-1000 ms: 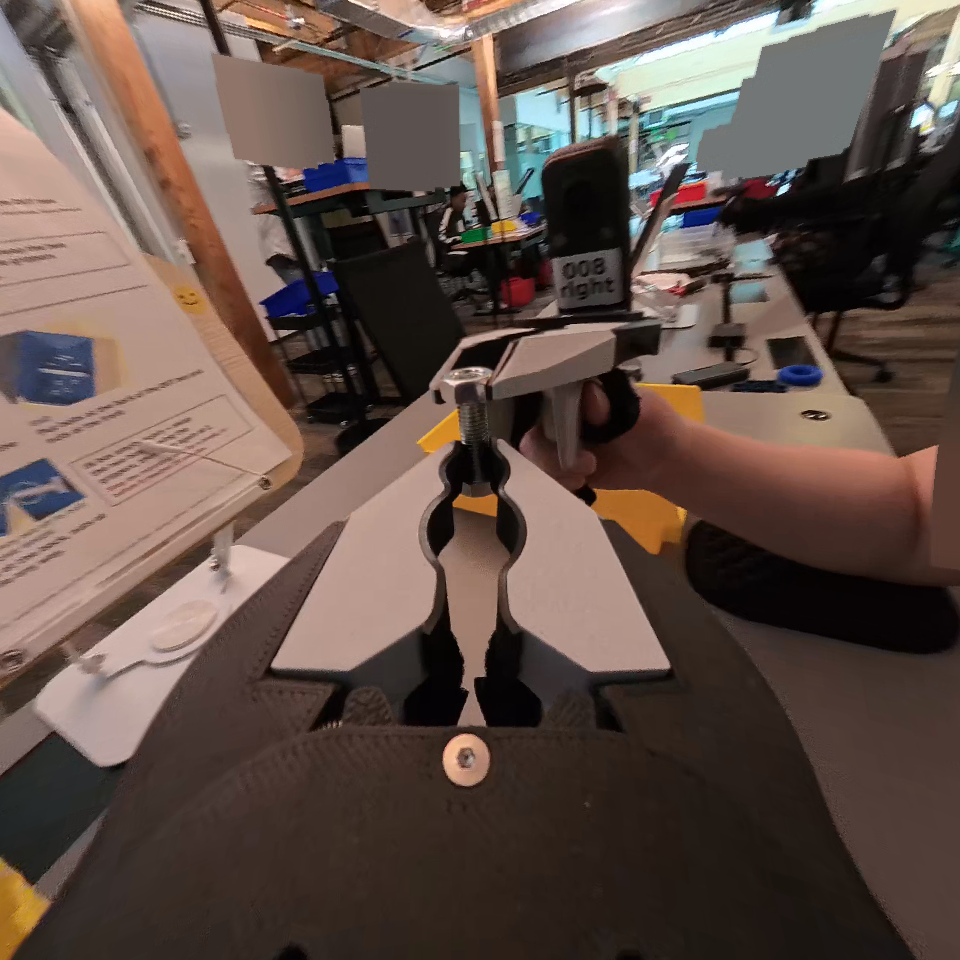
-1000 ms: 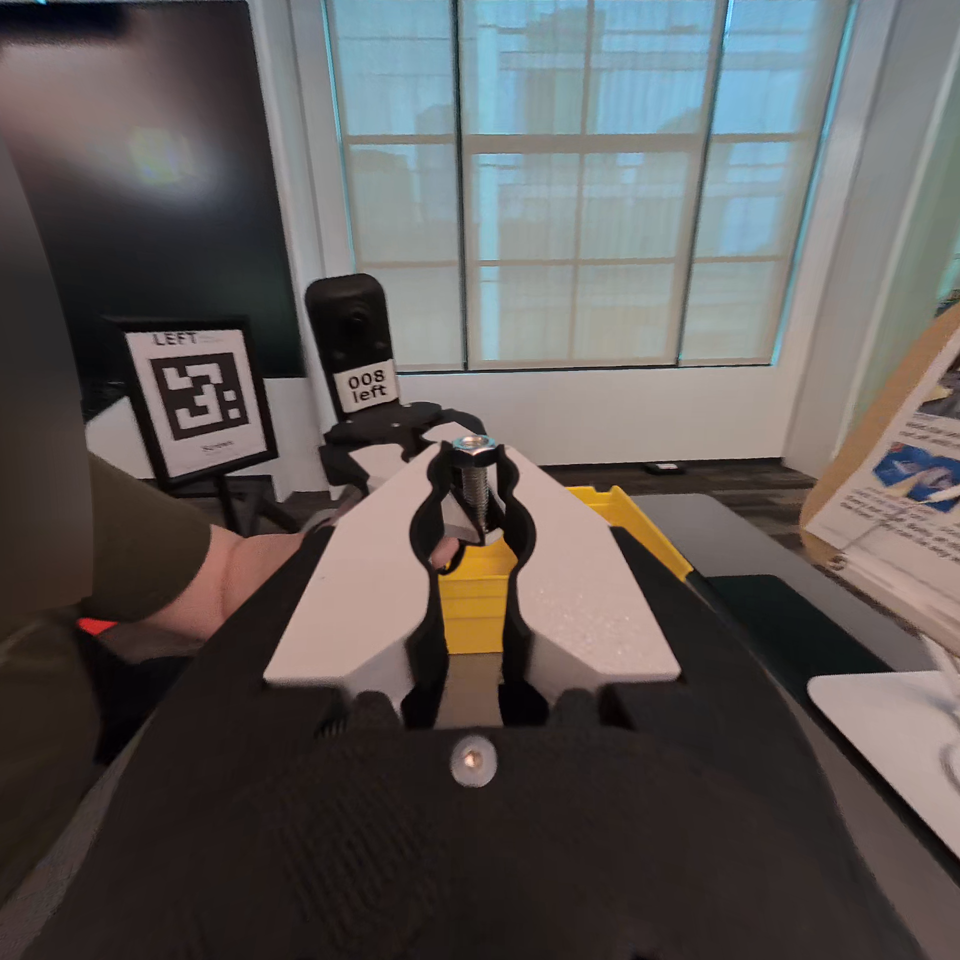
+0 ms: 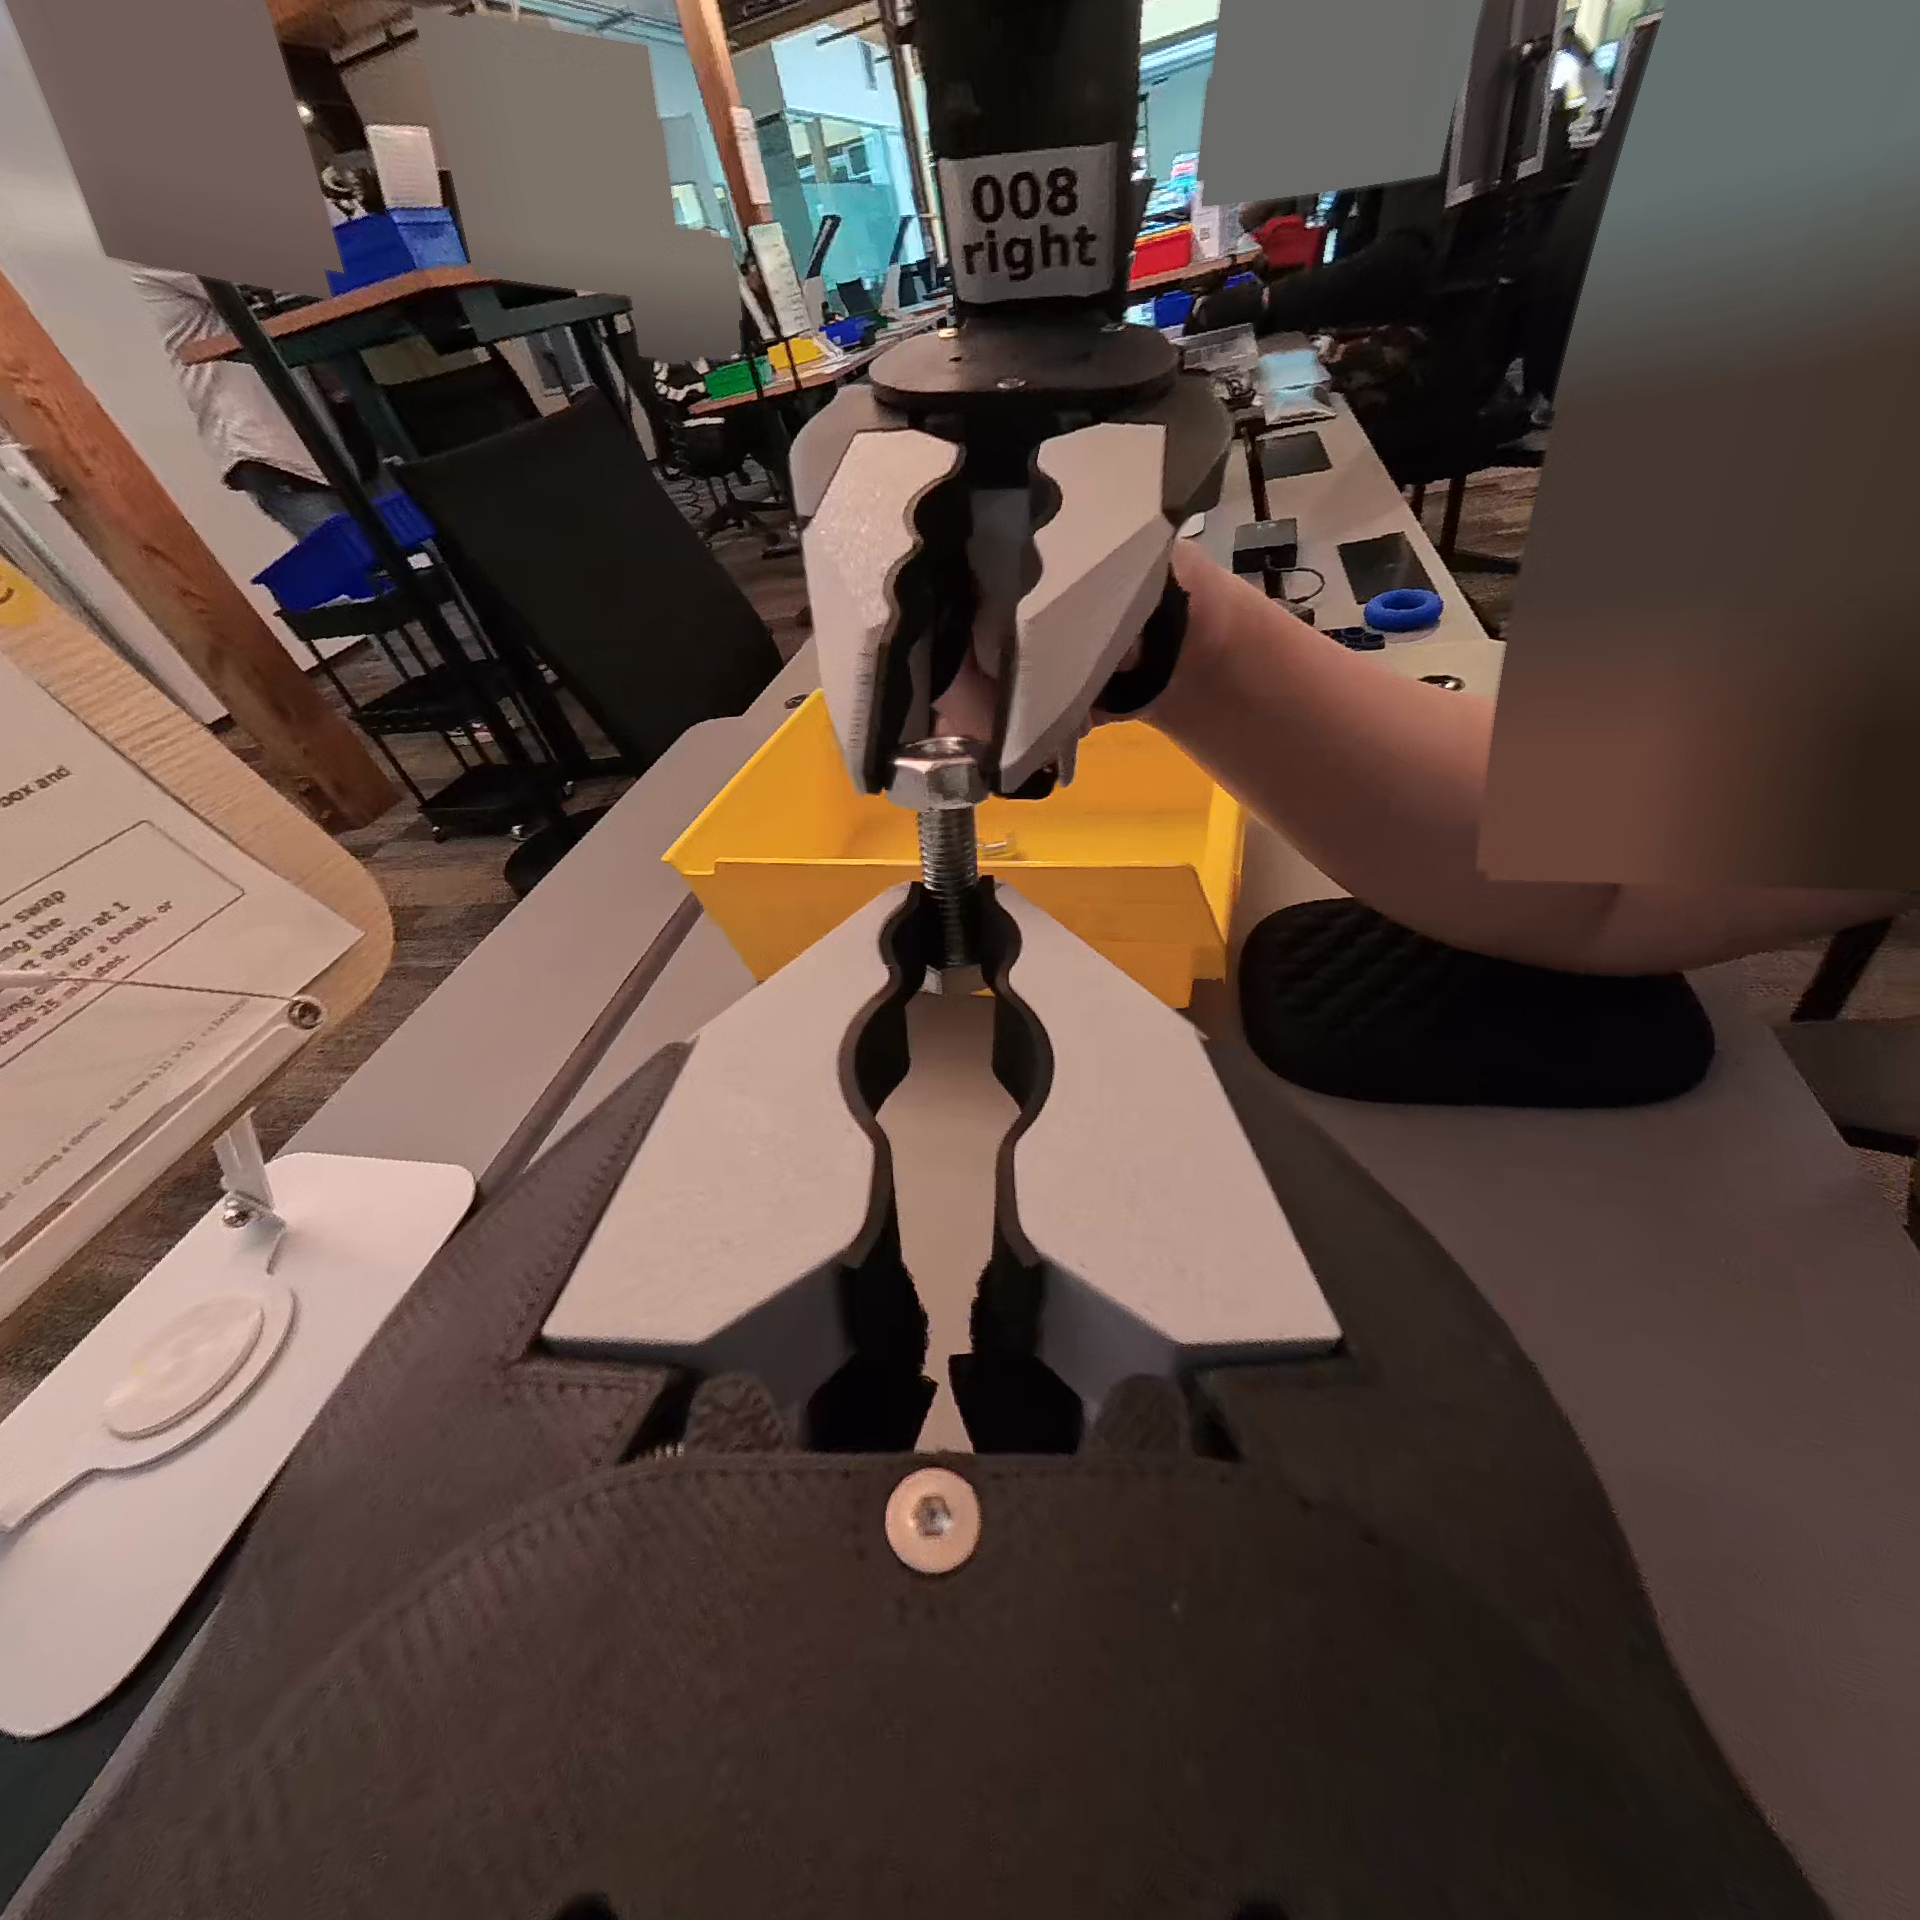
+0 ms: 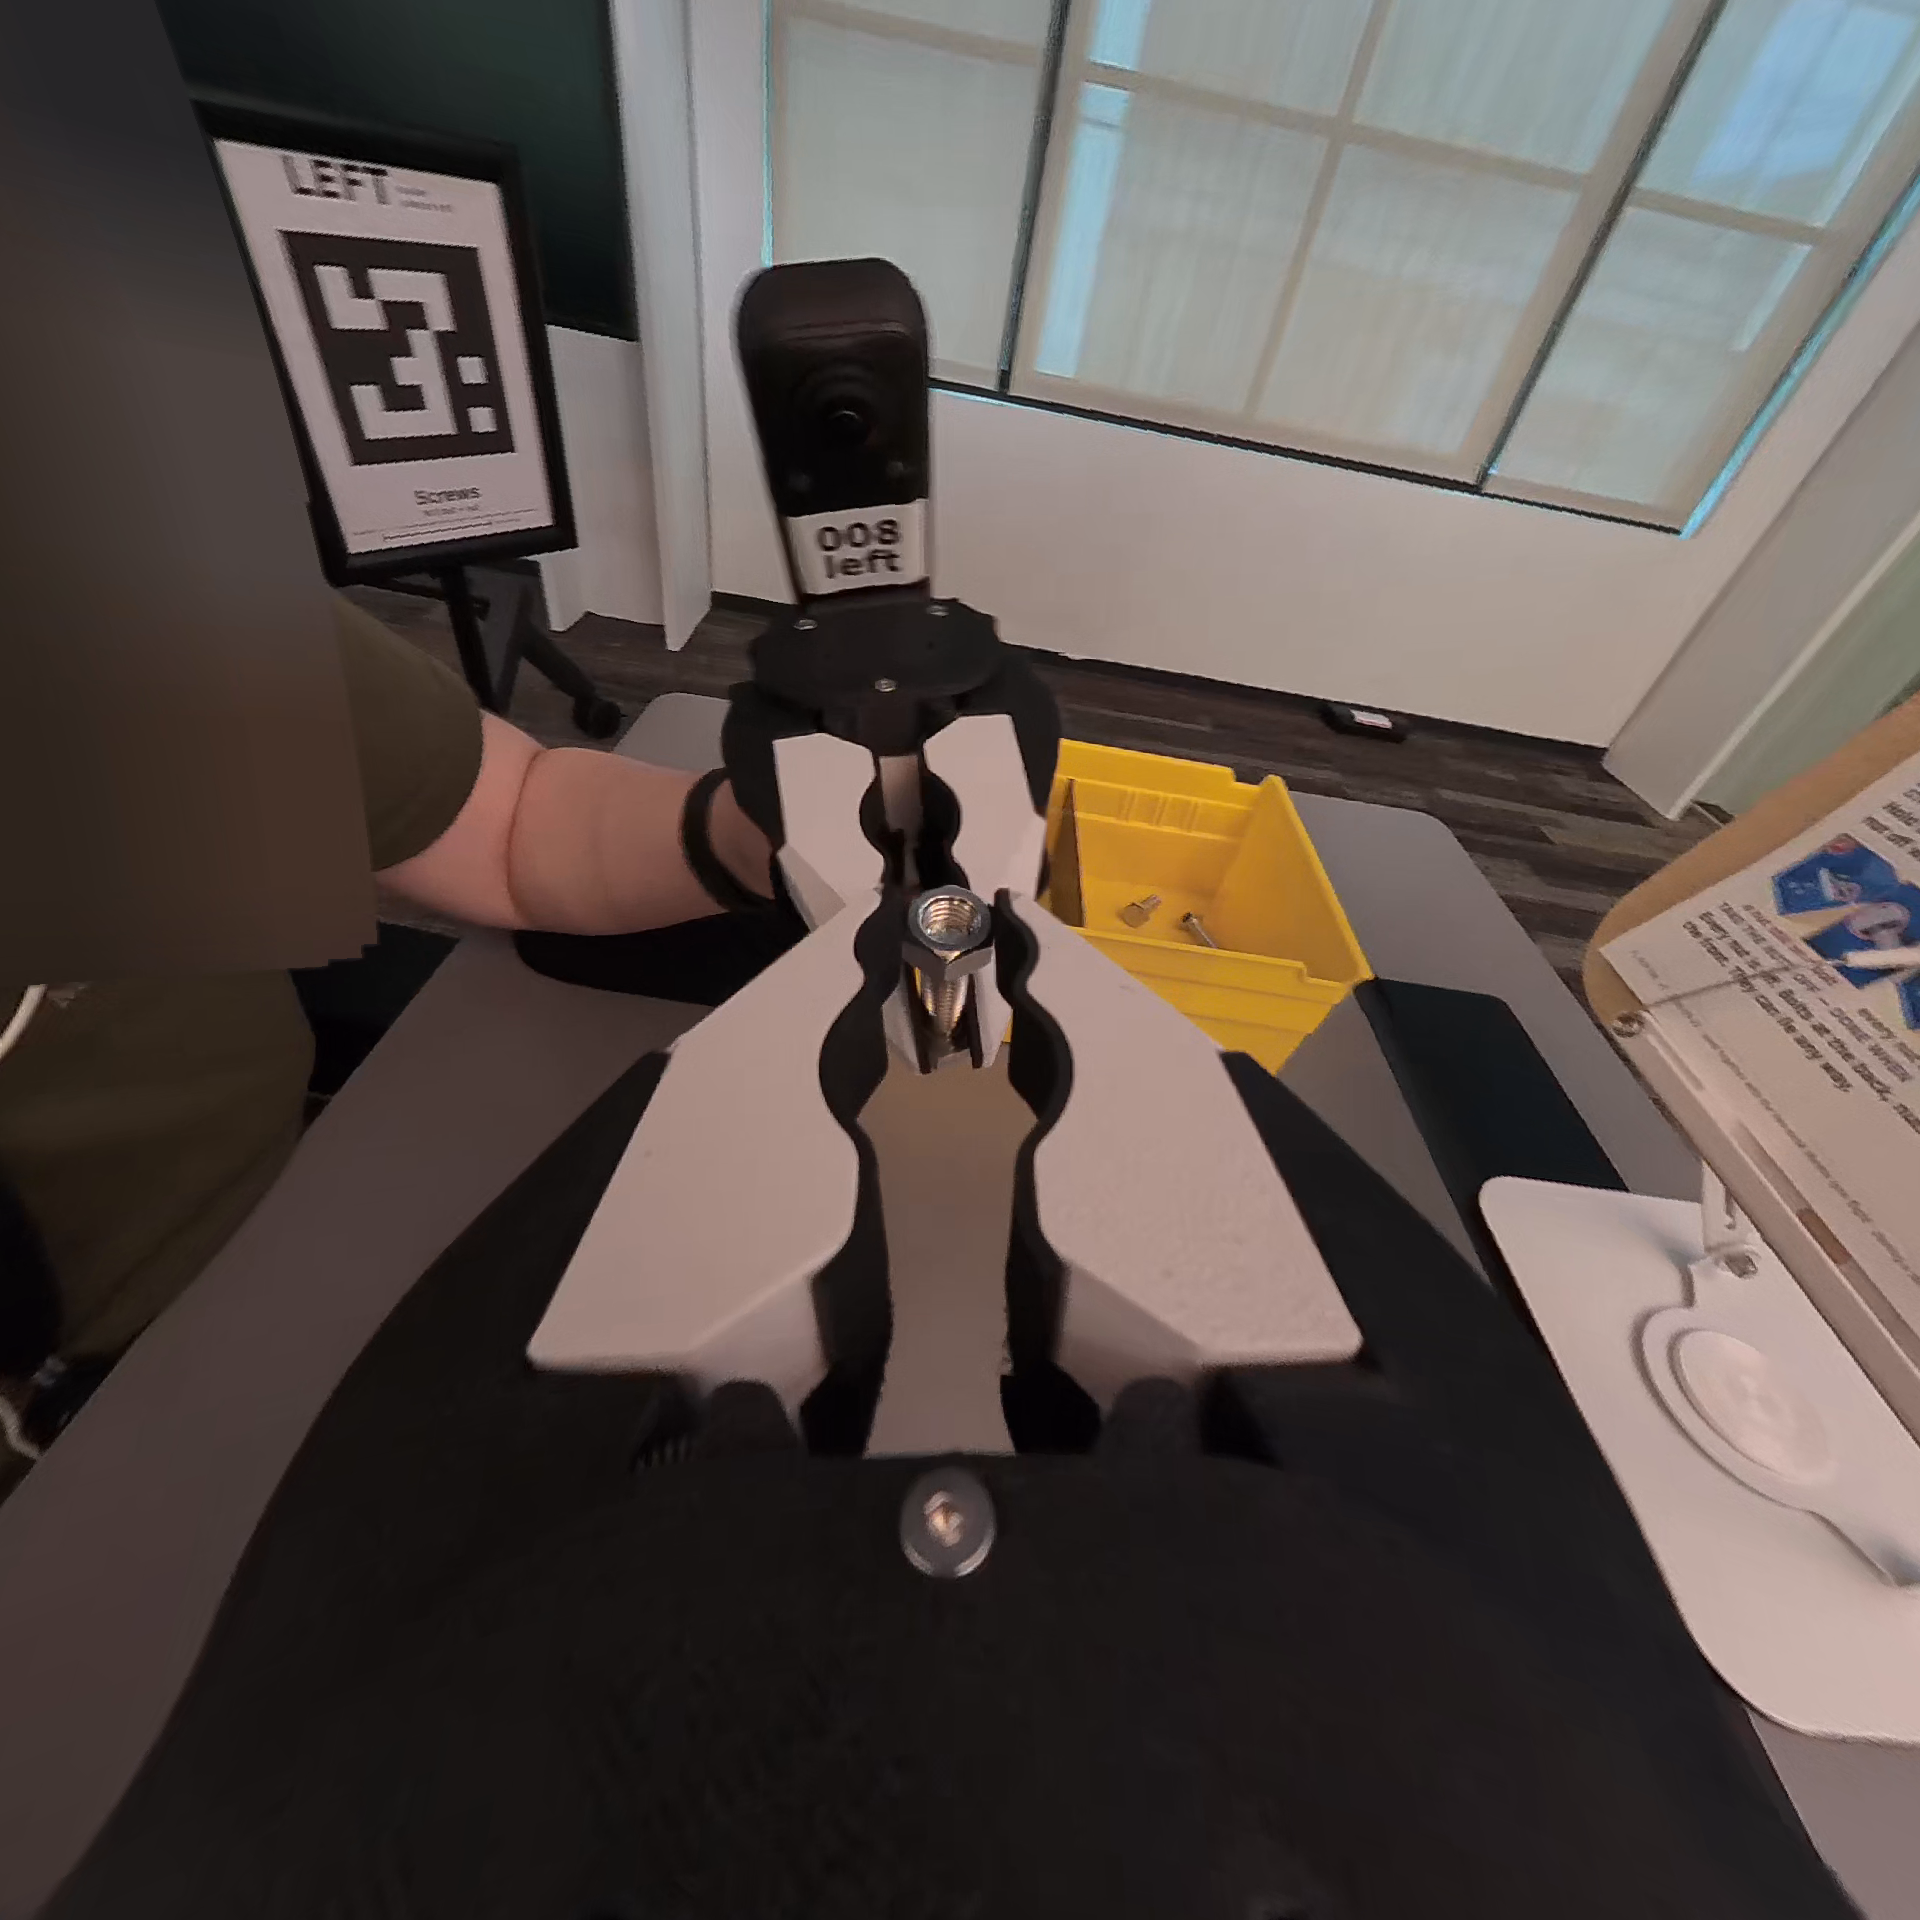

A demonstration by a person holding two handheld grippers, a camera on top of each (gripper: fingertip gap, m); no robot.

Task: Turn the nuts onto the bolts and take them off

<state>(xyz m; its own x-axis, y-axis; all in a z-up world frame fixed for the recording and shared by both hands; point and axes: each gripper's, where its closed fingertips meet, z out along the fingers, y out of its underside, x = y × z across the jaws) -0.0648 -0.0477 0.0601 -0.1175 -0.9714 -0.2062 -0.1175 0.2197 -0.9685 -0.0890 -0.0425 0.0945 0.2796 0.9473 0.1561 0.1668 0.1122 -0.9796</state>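
A grey desk (image 3: 1558,1299) runs back through an open workshop, where more desks carry blue bins (image 3: 400,244) and red and green ones. A wooden post (image 3: 156,582) rises at the left, beside a black wire shelf (image 3: 416,665) and a dark chair (image 3: 582,582). The floor (image 4: 1195,707) is dark wood-grain plank. On the other side, a large white-framed window (image 4: 1351,229) lets in daylight above a white wall (image 4: 1299,540). A framed marker sign (image 4: 384,343) stands on an easel by a dark panel.

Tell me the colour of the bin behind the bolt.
Yellow; the bin shows best in the right wrist view, past the bolt.
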